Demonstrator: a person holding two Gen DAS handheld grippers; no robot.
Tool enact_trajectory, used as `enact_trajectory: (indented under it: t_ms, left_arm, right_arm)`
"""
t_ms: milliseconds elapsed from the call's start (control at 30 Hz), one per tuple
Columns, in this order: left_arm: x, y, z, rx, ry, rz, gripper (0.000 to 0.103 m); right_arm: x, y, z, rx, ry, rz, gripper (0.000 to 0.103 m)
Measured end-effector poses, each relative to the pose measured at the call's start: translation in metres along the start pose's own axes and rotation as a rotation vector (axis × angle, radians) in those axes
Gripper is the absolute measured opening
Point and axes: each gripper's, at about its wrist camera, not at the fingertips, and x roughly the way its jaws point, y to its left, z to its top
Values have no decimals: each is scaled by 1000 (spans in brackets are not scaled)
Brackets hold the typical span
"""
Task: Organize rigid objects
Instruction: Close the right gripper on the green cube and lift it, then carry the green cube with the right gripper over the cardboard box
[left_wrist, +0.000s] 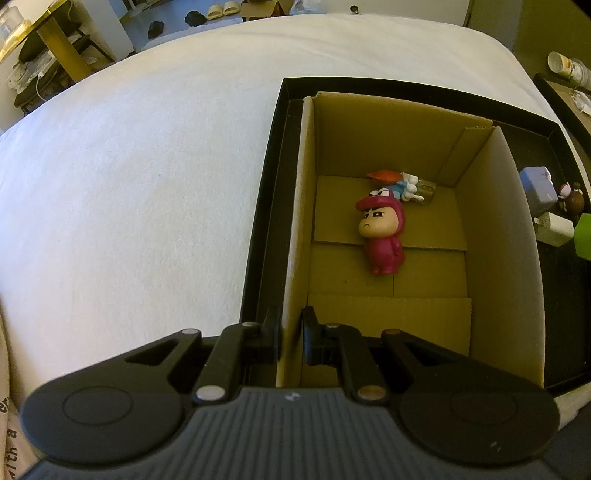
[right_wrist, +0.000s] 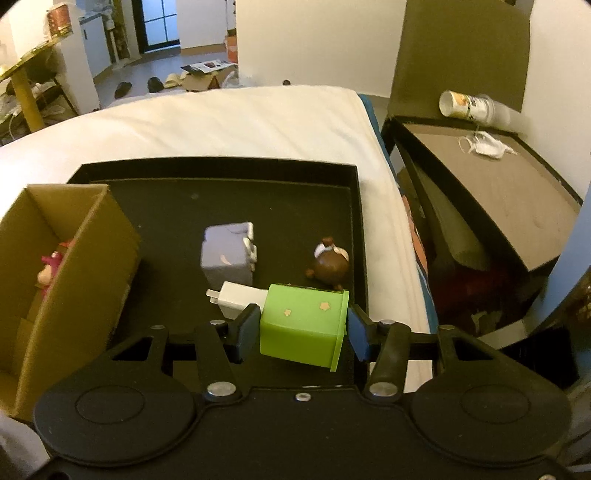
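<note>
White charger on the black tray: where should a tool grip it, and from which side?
Grip the charger across its flat long sides, coming from above. Its prongs point left toward the carton, so avoid that end; the green box crowds its right end.

A white-sheeted bed (left_wrist: 147, 184) carries a shallow black tray (right_wrist: 221, 164), its far rim near the mattress's right edge, the sheet otherwise bare.

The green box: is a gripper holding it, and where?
Yes. The right gripper is clamped on the green box, one pad on each opposite side. The left gripper pinches the cardboard box wall.
</note>
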Motion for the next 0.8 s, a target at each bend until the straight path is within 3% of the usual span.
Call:
enact_trajectory:
  t_ms: [800]
  left_arm:
    - [3, -2, 0, 3, 5, 5, 11]
  right_arm:
    - [-34, 47, 29, -56, -73, 106, 50]
